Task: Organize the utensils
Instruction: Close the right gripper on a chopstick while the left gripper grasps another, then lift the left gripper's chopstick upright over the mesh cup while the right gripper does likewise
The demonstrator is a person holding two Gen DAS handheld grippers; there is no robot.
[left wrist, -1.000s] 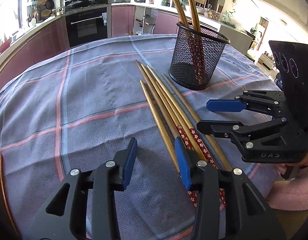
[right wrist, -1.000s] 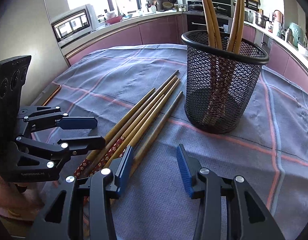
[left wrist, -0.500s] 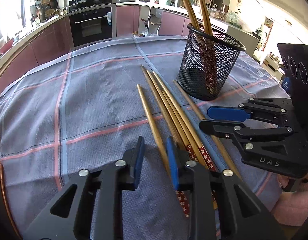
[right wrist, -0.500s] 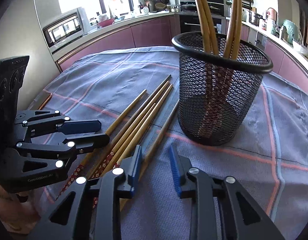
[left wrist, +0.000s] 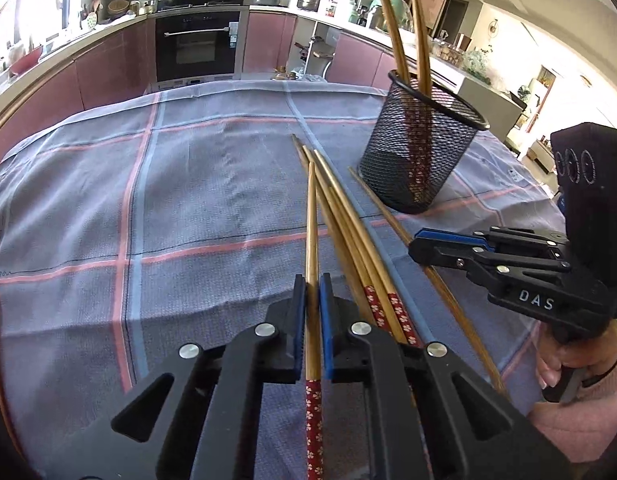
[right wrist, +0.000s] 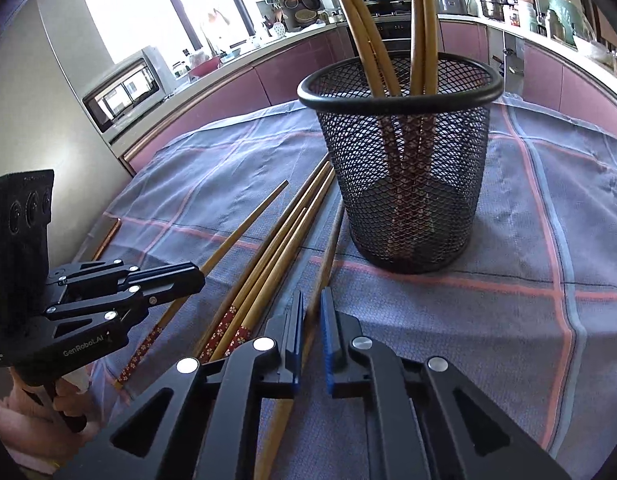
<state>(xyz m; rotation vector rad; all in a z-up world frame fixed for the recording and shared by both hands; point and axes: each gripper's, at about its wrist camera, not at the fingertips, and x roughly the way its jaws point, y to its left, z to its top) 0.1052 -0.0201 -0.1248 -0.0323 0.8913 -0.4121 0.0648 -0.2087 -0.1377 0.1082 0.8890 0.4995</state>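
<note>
My left gripper [left wrist: 312, 312] is shut on the leftmost chopstick [left wrist: 311, 240], a wooden stick with a red flowered end, lying on the cloth. My right gripper [right wrist: 311, 320] is shut on the rightmost chopstick [right wrist: 328, 256], a plain brown one running toward the black mesh holder [right wrist: 404, 168]. Several more chopsticks [left wrist: 348, 236] lie between the two held ones. The holder [left wrist: 420, 148] stands upright with several chopsticks in it. In the right wrist view the left gripper [right wrist: 188, 280] shows at the left; in the left wrist view the right gripper [left wrist: 424, 244] shows at the right.
A blue-grey checked tablecloth [left wrist: 168, 208] covers the round table. Kitchen counters and an oven [left wrist: 196, 44] stand behind the table. A microwave [right wrist: 124, 92] sits on the far counter. A hand in a pink sleeve [left wrist: 580, 364] holds the right gripper's handle.
Both grippers have gone from open to shut, each on a chopstick. The left-held chopstick has swung away from the pile, and both grippers have moved forward toward the holder.
</note>
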